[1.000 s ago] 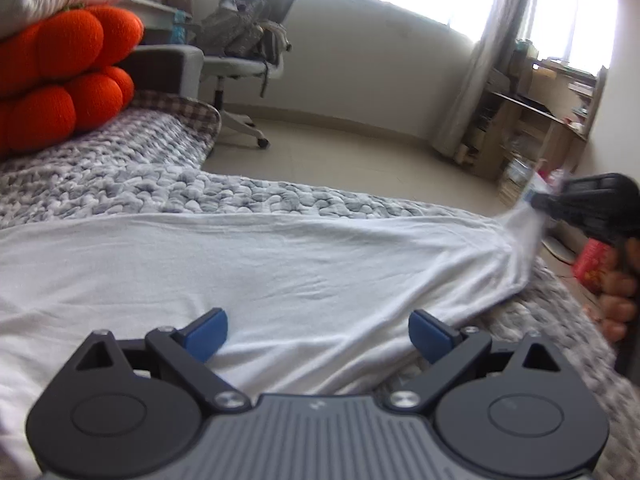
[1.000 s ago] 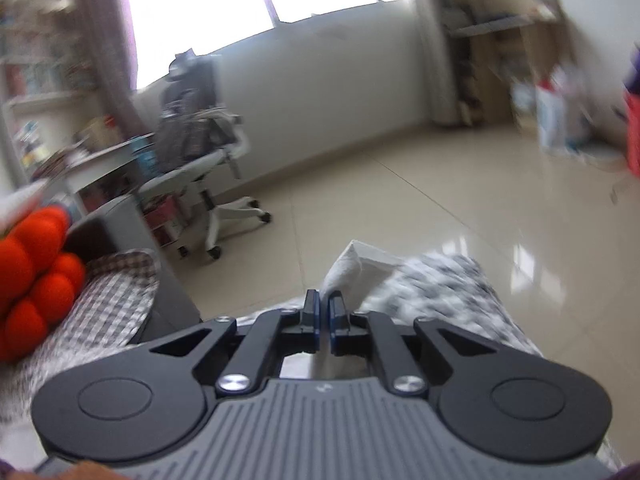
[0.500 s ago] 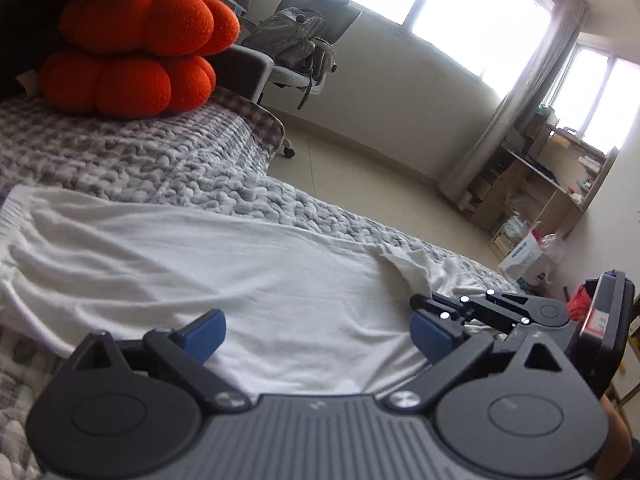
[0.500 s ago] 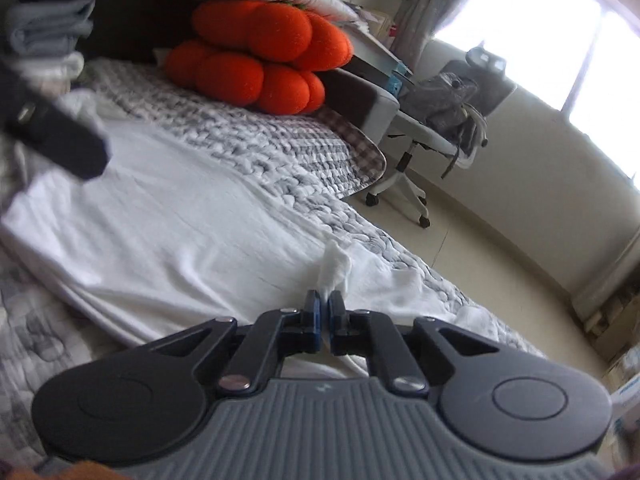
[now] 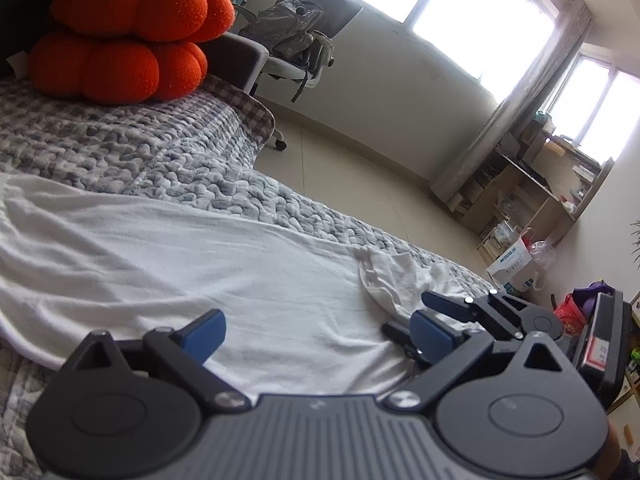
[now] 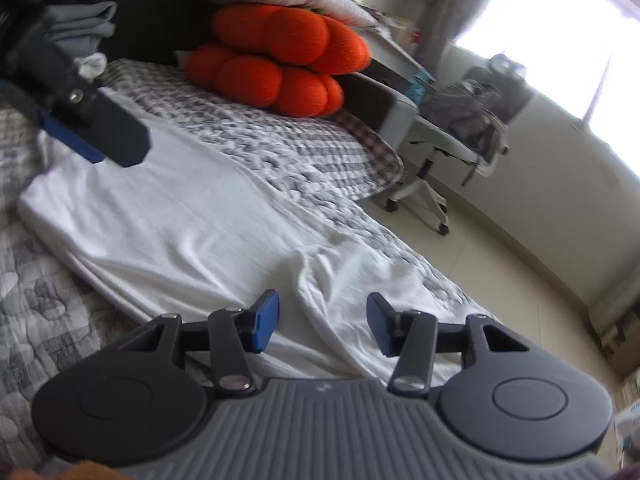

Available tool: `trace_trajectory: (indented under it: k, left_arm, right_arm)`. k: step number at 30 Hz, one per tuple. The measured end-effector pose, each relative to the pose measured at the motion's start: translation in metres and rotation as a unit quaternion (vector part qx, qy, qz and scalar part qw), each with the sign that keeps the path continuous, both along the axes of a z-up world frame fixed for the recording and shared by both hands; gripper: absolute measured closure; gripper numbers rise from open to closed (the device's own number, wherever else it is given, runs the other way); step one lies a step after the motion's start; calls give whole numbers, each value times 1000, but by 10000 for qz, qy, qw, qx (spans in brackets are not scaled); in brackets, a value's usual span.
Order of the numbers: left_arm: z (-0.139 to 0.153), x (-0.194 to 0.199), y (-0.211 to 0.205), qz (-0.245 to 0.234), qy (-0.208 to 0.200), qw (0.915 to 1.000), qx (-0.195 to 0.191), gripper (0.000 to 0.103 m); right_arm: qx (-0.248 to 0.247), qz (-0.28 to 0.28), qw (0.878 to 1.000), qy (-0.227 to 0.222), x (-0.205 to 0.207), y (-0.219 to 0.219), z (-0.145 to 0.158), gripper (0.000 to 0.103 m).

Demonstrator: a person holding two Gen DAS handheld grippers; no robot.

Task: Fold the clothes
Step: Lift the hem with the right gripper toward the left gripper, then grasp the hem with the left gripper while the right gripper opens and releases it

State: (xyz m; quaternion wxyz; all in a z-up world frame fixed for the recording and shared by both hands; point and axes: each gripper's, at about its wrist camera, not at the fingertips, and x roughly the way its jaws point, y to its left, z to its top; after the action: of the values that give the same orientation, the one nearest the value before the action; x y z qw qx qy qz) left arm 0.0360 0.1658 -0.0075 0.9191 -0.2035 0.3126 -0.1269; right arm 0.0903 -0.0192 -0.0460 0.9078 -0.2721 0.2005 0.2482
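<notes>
My right claw [image 6: 320,322] has just been opening; its jaws stand apart with nothing pinched, the rumpled end of the white garment [image 6: 180,216] lying flat on the bed [image 6: 48,292] just under and ahead of them. My left claw [image 5: 316,332] hangs wide apart over the same cloth, gripping nothing.

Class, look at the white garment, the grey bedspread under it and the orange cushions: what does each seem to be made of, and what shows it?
White garment: thin matte cotton-like knit, judging by soft creases.
Grey bedspread: plush quilted fabric, puffy pebbled surface.
Orange cushions: fuzzy, probably stuffed fleece; rounded lobes, nubbly pile.
</notes>
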Motion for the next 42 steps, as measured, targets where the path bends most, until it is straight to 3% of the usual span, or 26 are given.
trace_trajectory:
  k: [2, 3, 4, 7, 11, 16, 23, 29, 32, 35, 36, 37, 42]
  left_arm:
    - [-1, 1, 1, 19, 44, 10000, -83, 4]
    - [-2, 3, 1, 9, 75, 9998, -157, 4]
    - [-2, 4, 2, -2, 106, 9997, -240, 4]
    - [-3, 9, 2, -79, 265, 9979, -590, 4]
    - [2, 15, 2, -215, 369, 9926, -1137, 4]
    - [-11, 42, -11, -379, 866, 9774, -1888, 4]
    - [-25, 90, -44, -507, 1447, 9629, -2219, 7]
    - [-32, 112, -73, -610, 1744, 9593, -2134, 28]
    - [-36, 115, -78, -473, 1744, 9607, -2107, 46]
    - [-36, 118, -80, -385, 1736, 9666, -1845, 77]
    - [-36, 118, -81, -367, 1722, 9687, -1751, 93]
    - [-36, 118, -81, -348, 1708, 9706, -1657, 99]
    - [-23, 112, -73, -191, 1414, 9798, -1399, 100]
  right_arm:
    - [29, 61, 9998, 202, 6, 1, 2, 72]
    - [121, 60, 9993, 360, 8, 1, 3, 90]
    - [231, 38, 9985, 503, 11, 1, 3, 95]
    - [291, -41, 9989, 379, 6, 3, 4, 98]
    - [375, 94, 9989, -249, -23, 2, 9, 98]
    - [1, 108, 9983, -572, -36, 11, 5, 98]
    - [1, 211, 9970, -742, -50, 7, 11, 98]
    - [86, 259, 9960, -848, -56, 5, 14, 98]
    - [48, 325, 9952, -917, -59, 6, 13, 98]
    - [75, 392, 9950, -917, -66, 2, 11, 98]
    - [89, 404, 9950, -915, -67, 2, 11, 98]
    - [101, 411, 9949, -911, -67, 2, 11, 98]
    - [117, 415, 9953, -867, -71, 4, 11, 98]
